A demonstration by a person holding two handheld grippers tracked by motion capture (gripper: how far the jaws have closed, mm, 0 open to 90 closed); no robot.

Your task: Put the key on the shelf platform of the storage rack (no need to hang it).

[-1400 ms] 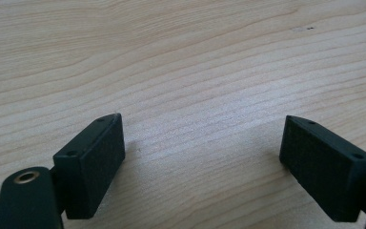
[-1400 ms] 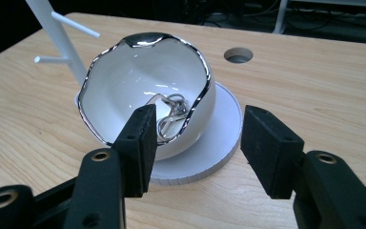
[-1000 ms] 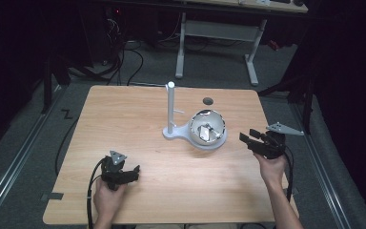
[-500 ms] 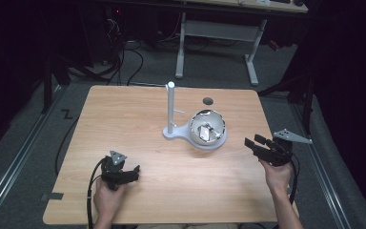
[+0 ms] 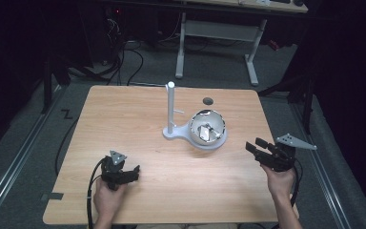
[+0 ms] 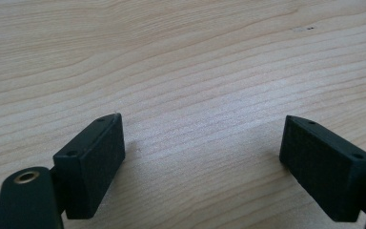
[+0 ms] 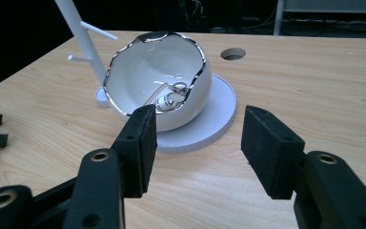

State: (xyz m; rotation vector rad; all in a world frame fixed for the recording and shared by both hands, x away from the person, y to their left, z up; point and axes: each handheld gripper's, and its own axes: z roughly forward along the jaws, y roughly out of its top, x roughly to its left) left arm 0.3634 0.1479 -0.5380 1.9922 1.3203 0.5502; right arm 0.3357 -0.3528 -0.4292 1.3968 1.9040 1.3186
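We observed the white bowl (image 5: 208,130) on its round base (image 7: 217,119), right of table (image 5: 124,114) centre, holding small metal pieces (image 7: 169,98). Our right gripper (image 5: 256,149), jaws apart and empty, lay at the bowl's four o'clock. Our left gripper (image 5: 134,172), jaws apart, lay at seven o'clock.

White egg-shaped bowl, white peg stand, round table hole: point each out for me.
White egg-shaped bowl (image 7: 138,76), right gripper view, inner wall.
White peg stand (image 5: 170,107), high view, upright post.
Round table hole (image 5: 208,100), high view, its middle.
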